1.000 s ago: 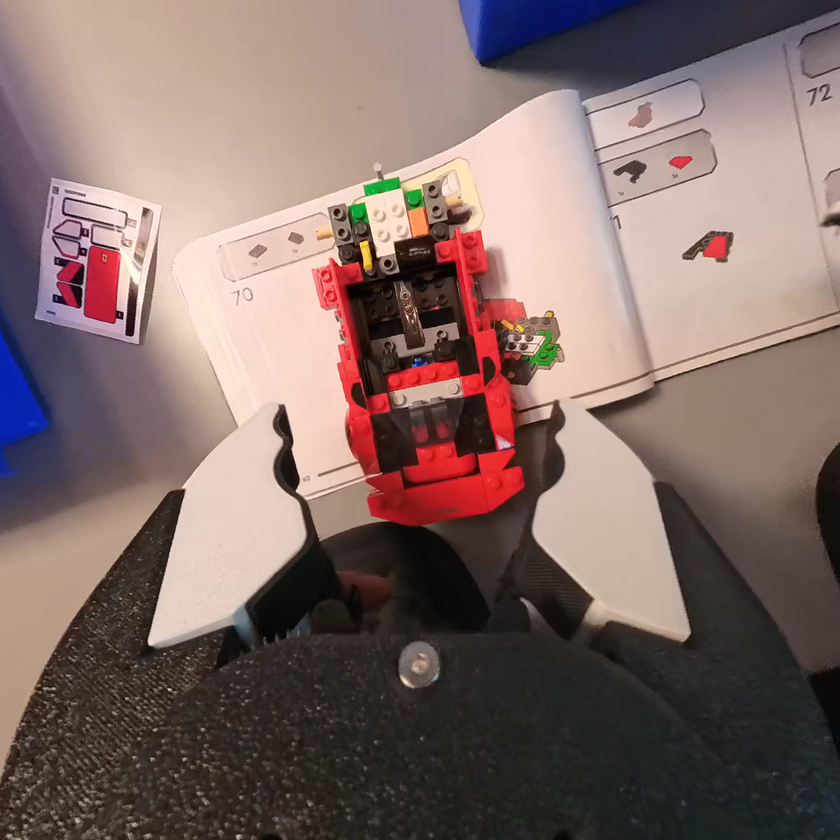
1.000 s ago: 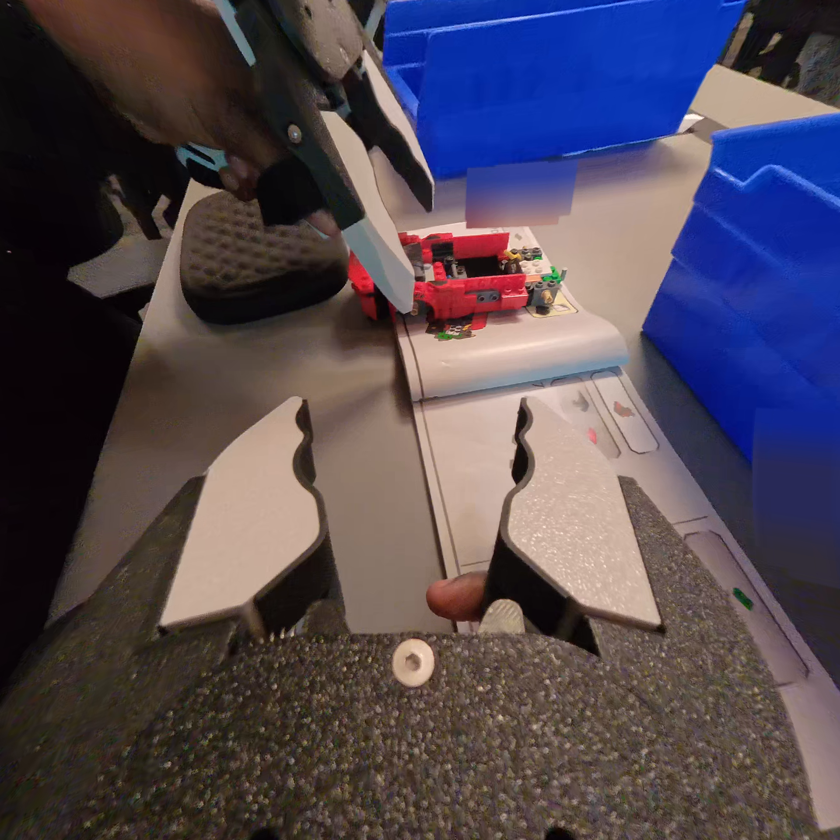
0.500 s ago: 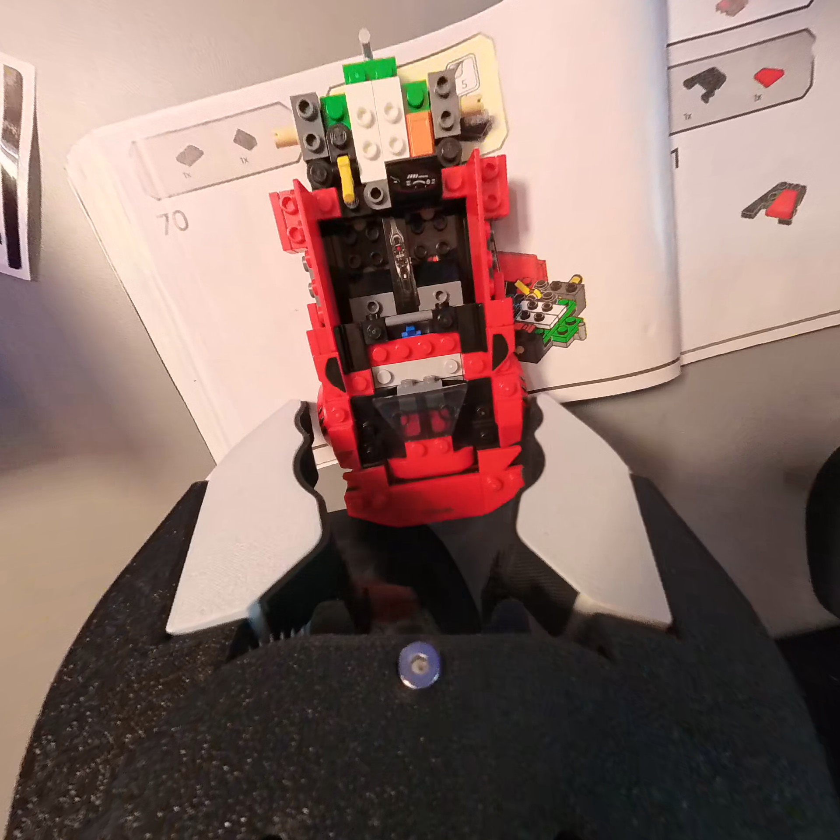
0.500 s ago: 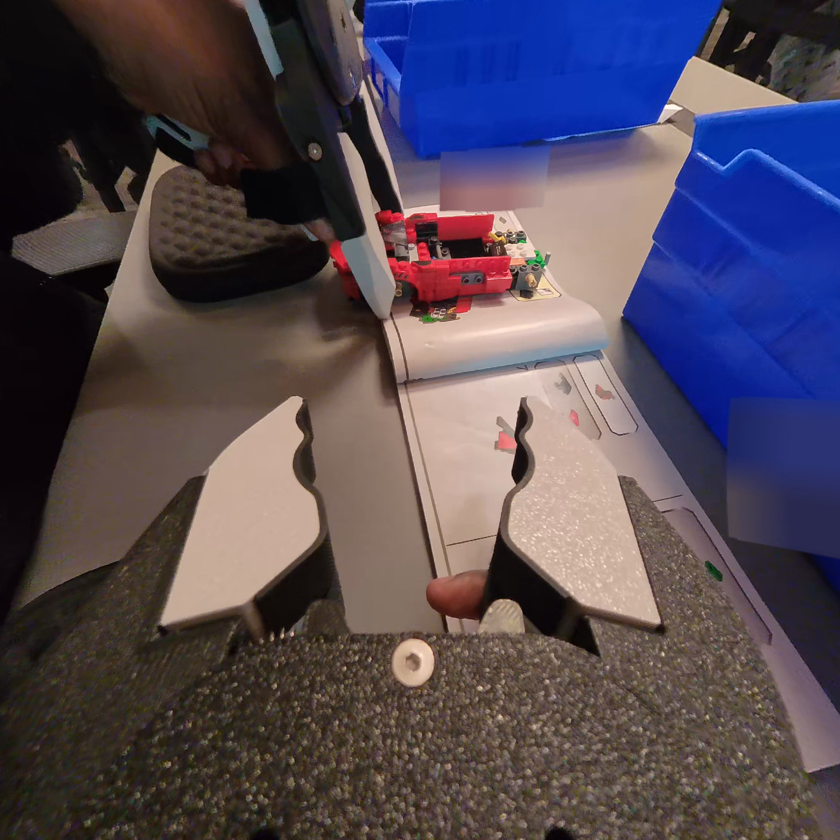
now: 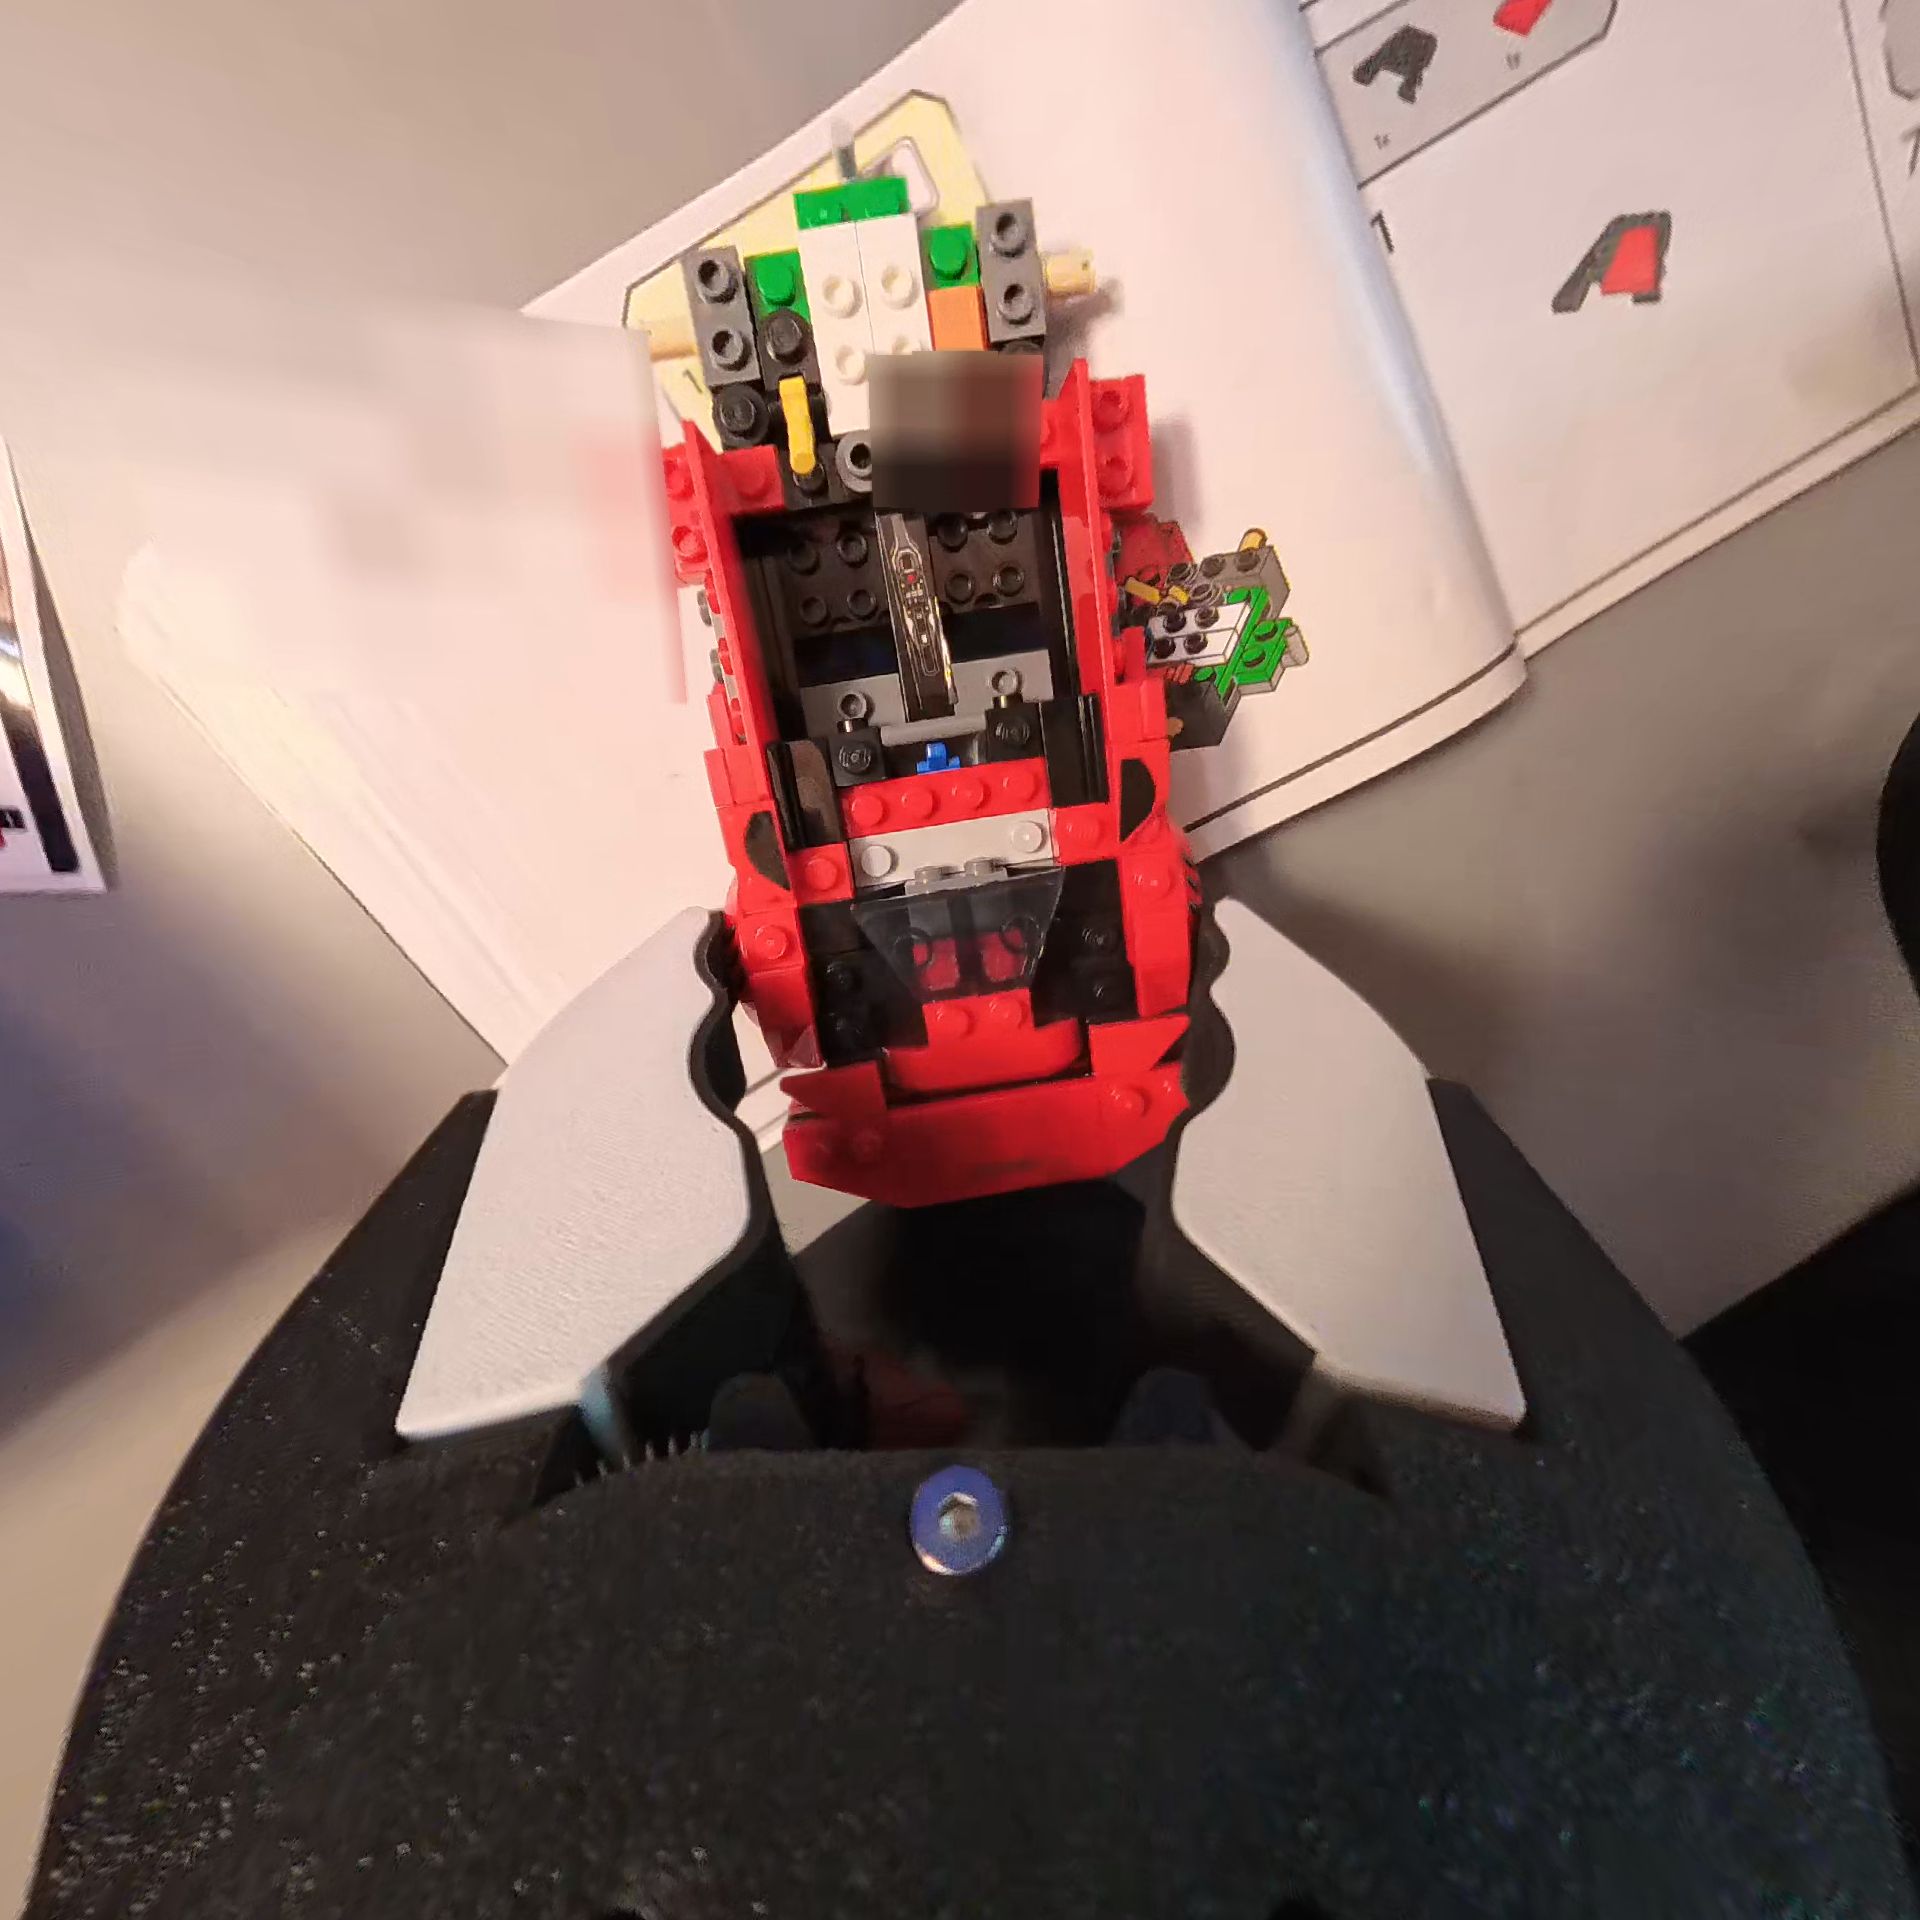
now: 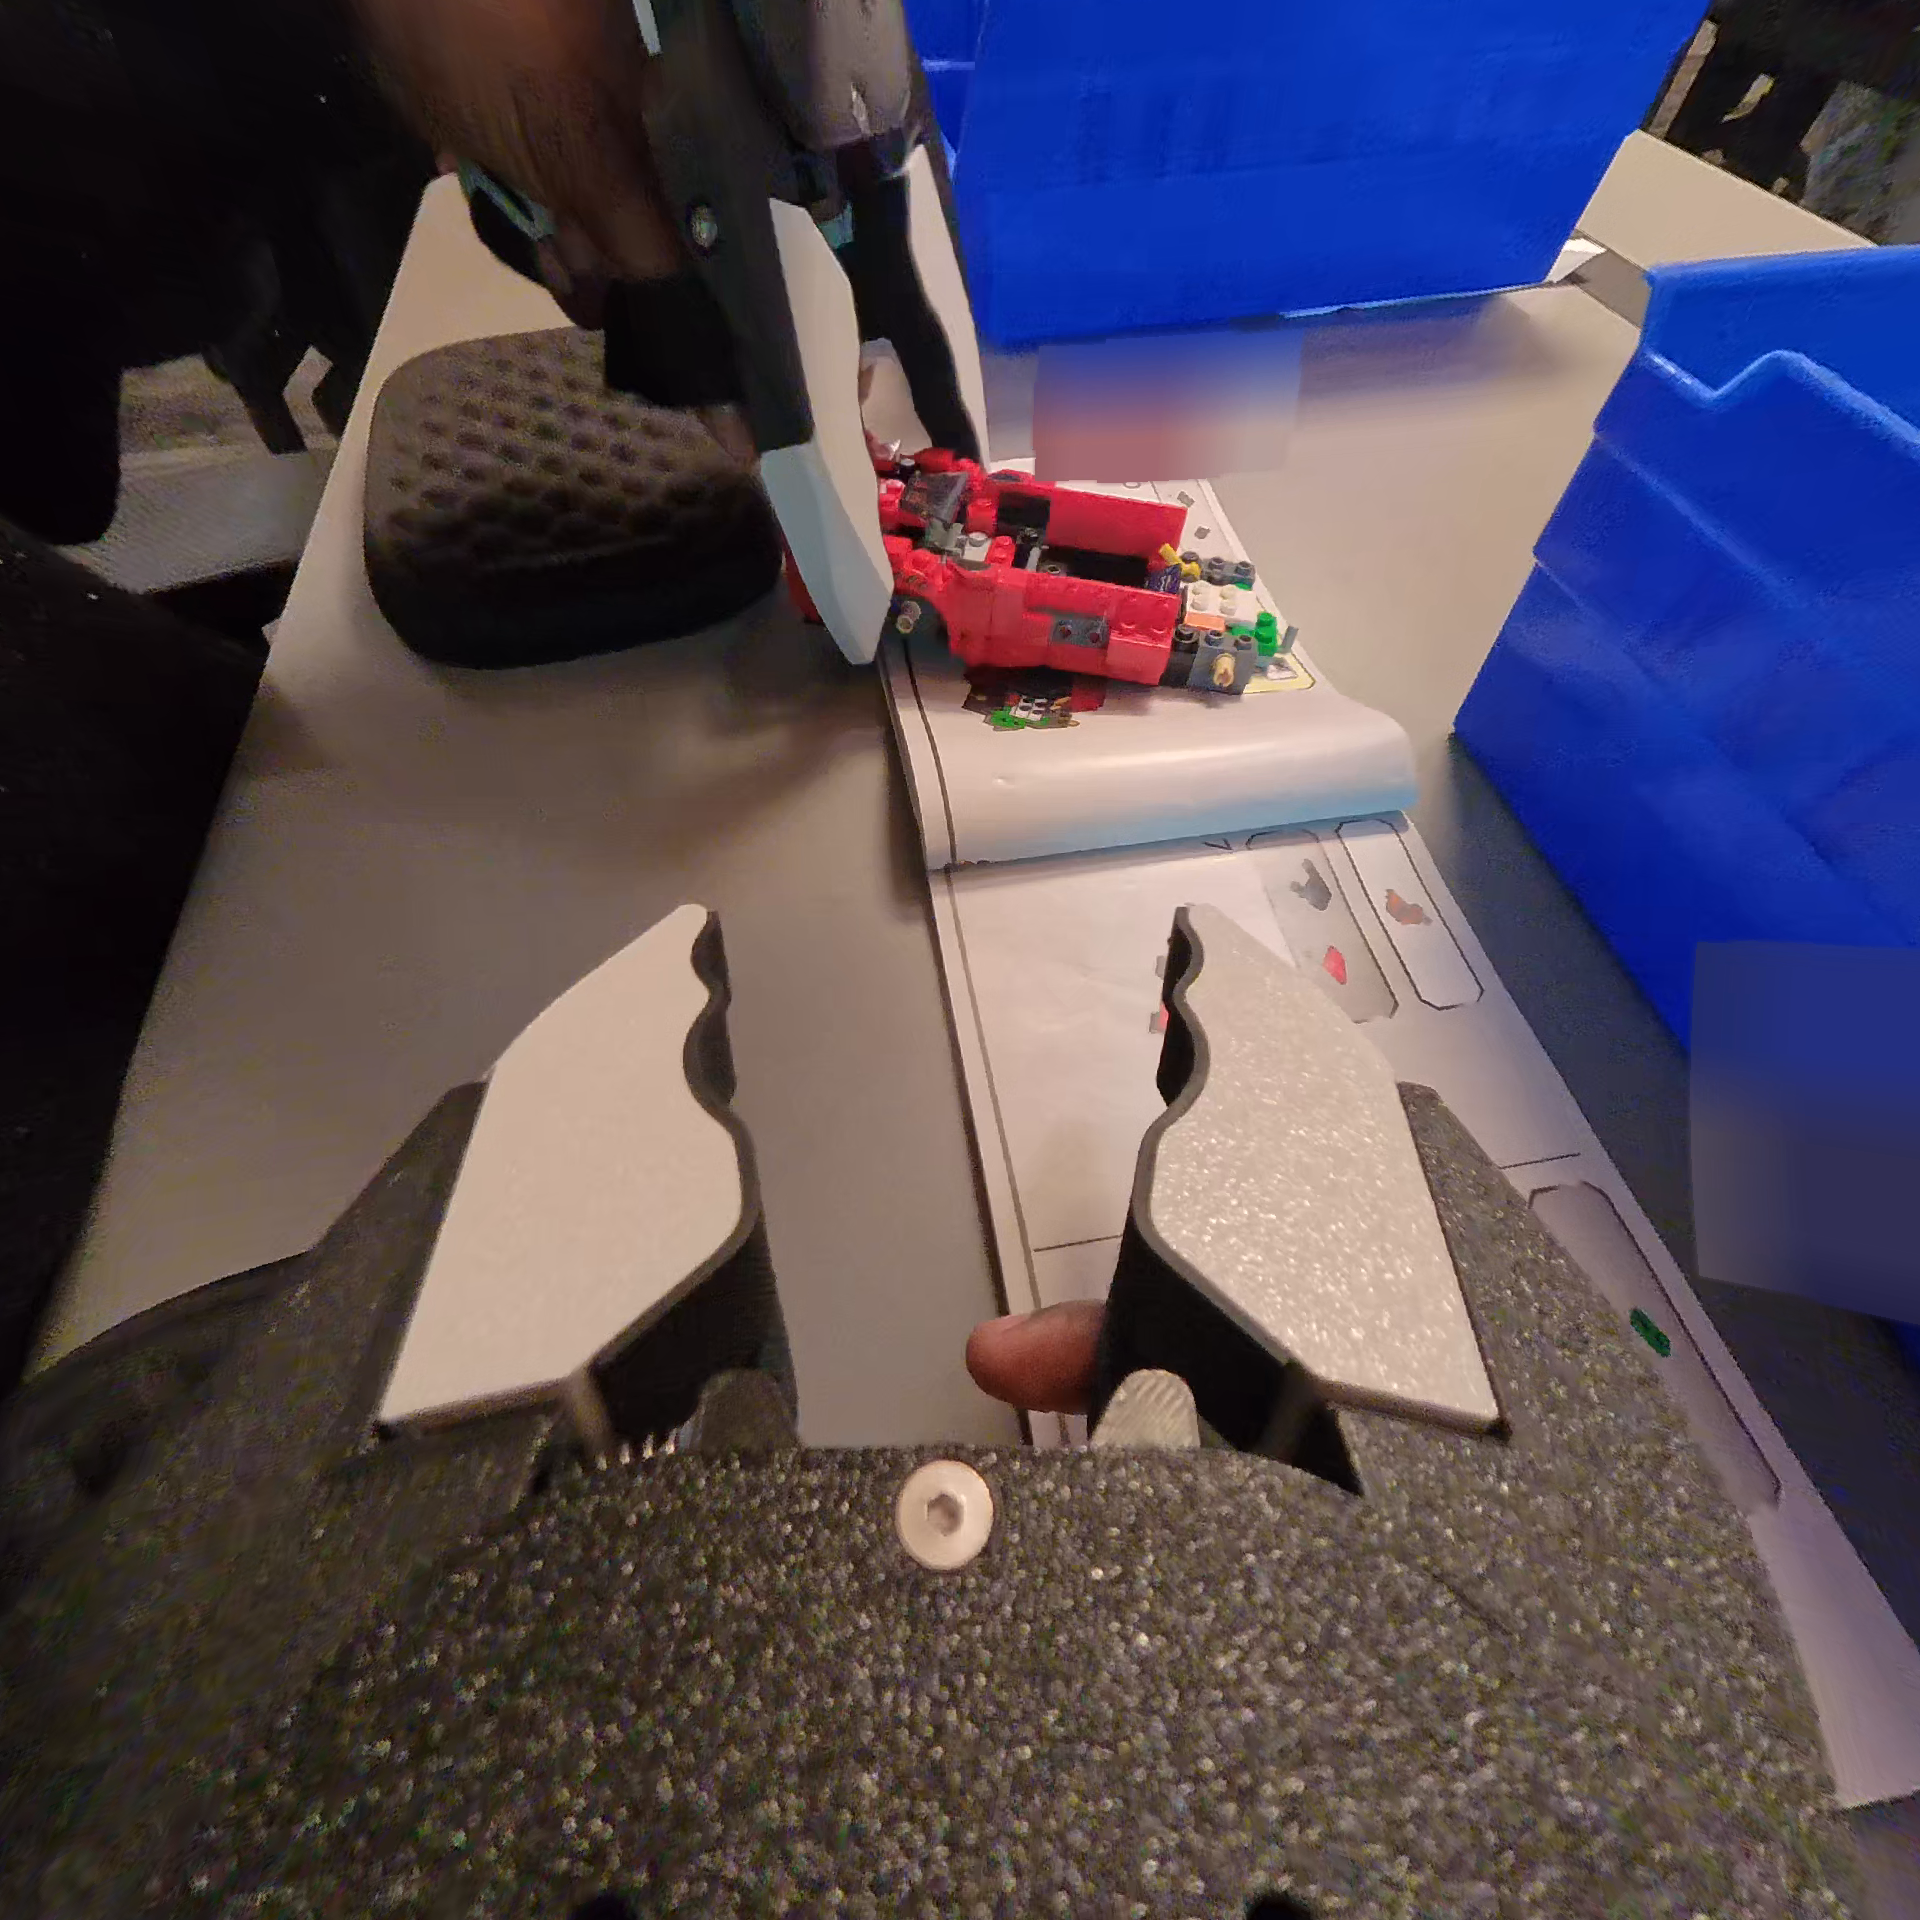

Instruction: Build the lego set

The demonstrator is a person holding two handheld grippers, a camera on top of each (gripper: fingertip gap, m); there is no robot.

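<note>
A half-built red lego car (image 5: 935,810) with a green, white and grey rear block lies on the open instruction booklet (image 5: 1195,260). My left gripper (image 5: 956,935) has its fingers pressed on both sides of the car's nose, shut on it. In the right wrist view the car (image 6: 1049,592) rests on the booklet (image 6: 1143,769), with the left gripper's finger (image 6: 831,540) at its front end. My right gripper (image 6: 940,935) is open and empty, low over the grey table and the booklet's near edge, well short of the car.
Blue bins stand at the back (image 6: 1247,156) and on the right (image 6: 1714,623). A black padded cushion (image 6: 551,499) lies left of the car. A sticker sheet (image 5: 42,727) lies at the left edge. A person's hand (image 6: 540,125) holds the left gripper.
My left gripper moved forward over the car's nose and its fingers closed in from wide open onto the car's sides. The right gripper stayed open and shifted only a little.
</note>
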